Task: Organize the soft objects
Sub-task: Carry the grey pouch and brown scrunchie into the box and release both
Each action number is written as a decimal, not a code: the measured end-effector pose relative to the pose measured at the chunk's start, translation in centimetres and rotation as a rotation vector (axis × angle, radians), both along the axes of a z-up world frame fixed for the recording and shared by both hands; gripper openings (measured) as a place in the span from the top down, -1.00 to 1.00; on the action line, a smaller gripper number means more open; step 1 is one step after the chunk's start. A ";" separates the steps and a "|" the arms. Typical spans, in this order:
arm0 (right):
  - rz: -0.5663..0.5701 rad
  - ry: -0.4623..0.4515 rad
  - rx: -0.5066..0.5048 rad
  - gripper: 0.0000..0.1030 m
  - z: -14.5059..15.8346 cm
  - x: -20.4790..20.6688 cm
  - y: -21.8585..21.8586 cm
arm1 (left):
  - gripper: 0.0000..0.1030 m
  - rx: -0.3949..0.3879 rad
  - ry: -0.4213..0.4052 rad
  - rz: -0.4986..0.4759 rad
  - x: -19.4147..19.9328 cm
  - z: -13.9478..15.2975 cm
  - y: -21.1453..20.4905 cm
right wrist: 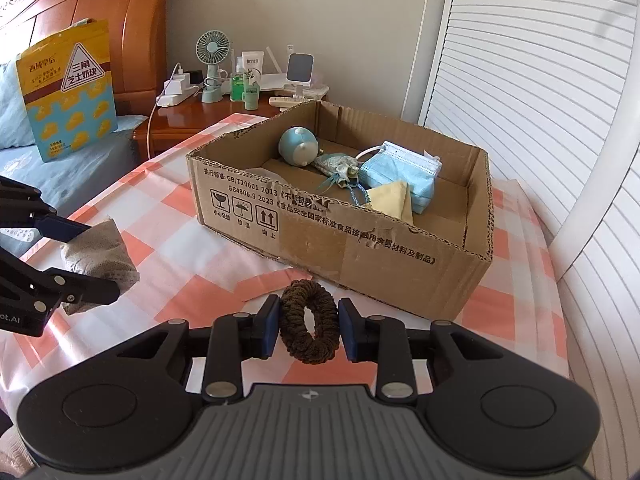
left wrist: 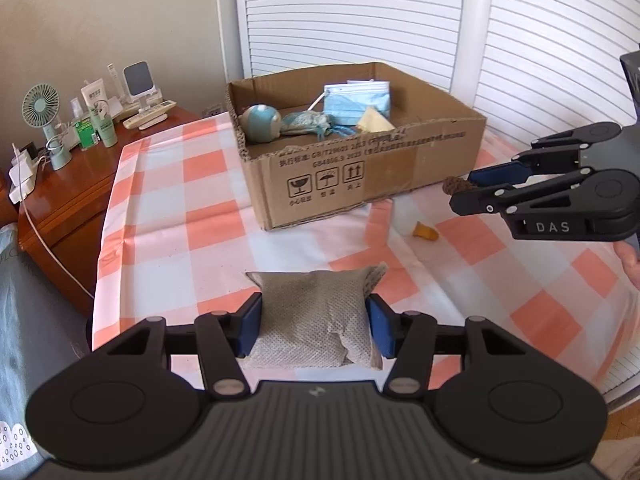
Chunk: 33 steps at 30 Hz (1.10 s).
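My left gripper point(left wrist: 314, 326) is clenched on the grey sachet pillow point(left wrist: 316, 316), bottom centre; my right gripper point(right wrist: 308, 330) pinches the brown scrunchie point(right wrist: 309, 322) short of the cardboard box point(right wrist: 400, 256). Worry: either could snag that torn front rim and drop outside.

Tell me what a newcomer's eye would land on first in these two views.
First, the loads: the left gripper clamps a grey mesh pouch above the checked cloth, and the right gripper pinches a brown scrunchie. Beyond them stands the open cardboard box, already holding a blue face mask and a round blue plush.
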State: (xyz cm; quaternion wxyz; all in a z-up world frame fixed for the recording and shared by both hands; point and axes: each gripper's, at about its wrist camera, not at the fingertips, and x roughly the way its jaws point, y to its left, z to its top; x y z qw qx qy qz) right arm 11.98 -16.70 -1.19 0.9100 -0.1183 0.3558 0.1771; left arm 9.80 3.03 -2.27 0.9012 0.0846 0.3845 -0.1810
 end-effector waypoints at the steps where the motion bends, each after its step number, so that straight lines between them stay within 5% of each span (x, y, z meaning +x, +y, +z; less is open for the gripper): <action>1: 0.003 -0.002 -0.004 0.31 0.2 -0.2 -0.1 | -0.05 -0.003 0.002 -0.008 -0.1 0.2 0.0; 19: 0.032 -0.069 -0.016 0.31 3.0 -3.4 -1.8 | -0.05 0.003 -0.109 -0.109 0.7 5.9 -2.9; 33: 0.011 -0.112 -0.029 0.31 4.8 -3.6 -3.4 | -0.05 -0.009 -0.159 -0.098 9.5 8.1 -6.0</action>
